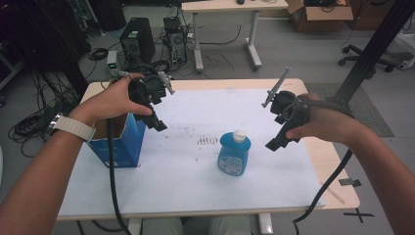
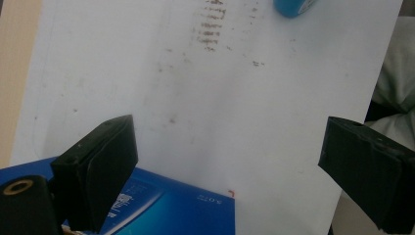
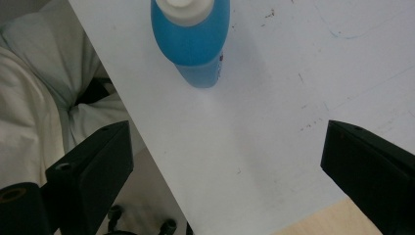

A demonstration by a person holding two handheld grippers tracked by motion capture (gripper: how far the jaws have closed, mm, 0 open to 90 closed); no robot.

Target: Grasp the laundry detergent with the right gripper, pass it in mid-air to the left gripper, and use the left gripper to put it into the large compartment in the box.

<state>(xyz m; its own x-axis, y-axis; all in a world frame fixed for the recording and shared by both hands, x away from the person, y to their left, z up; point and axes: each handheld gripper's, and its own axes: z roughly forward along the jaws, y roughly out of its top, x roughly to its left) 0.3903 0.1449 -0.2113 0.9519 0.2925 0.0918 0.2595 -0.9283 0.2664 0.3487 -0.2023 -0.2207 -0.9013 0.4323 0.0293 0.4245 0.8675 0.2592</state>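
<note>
The left gripper [image 1: 157, 122] hangs above the surface with its fingers [image 2: 95, 169] spread wide and released, nothing between them. In the left gripper view the bare white sheet [image 2: 254, 122] lies between the two black fingers, and the top edge of a blue box [image 2: 186, 208] shows at about 7 o'clock, just under the left-hand finger. From the high view, this gripper sits right beside the upper corner of that open blue box, at the box's 2 o'clock.

The right gripper [image 1: 278, 143] is also held in the air, its fingers [image 3: 93, 171] released and well apart, holding nothing. In the right gripper view the blue bottle [image 3: 193, 41] with a white cap [image 1: 239, 135] stands at 12 o'clock, well beyond the fingertips.

In the high view the bottle stands upright on the white sheet, near the middle of the surface [image 1: 337, 161], at roughly 8 o'clock from the right gripper and 4 o'clock from the left one. Faint brown smudges [image 1: 208, 141] mark the sheet just at the bottle's 10 o'clock.
</note>
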